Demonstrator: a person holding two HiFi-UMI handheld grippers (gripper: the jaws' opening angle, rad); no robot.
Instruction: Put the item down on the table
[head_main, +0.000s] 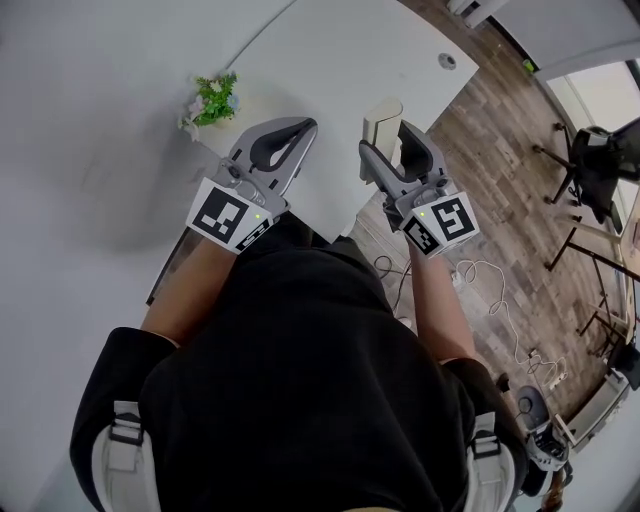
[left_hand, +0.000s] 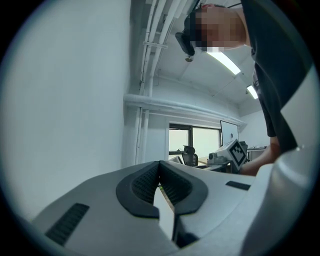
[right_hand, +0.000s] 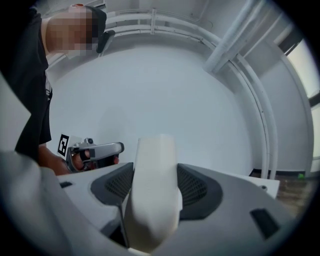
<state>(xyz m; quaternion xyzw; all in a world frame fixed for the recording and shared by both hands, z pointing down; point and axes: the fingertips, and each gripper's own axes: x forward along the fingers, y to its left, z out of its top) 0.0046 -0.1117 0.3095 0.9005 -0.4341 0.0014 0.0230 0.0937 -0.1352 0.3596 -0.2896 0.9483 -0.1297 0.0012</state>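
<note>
My black shirt (head_main: 300, 380) is filling the lower part of the head view, and my two forearms are reaching out from it. In my right hand, the right gripper (head_main: 392, 146) is clamping a cream-white item (head_main: 382, 122). In the right gripper view the item (right_hand: 152, 190) is standing upright between the two dark pads, both pressing on its sides. I am holding it over the near edge of the white table (head_main: 330, 60); I cannot tell whether it is touching the top. The left gripper (head_main: 307, 124) is pointing toward a small potted flower (head_main: 212, 98), its jaws meeting at the tips on nothing. Wooden floor (head_main: 500, 170) is showing to my right.
</note>
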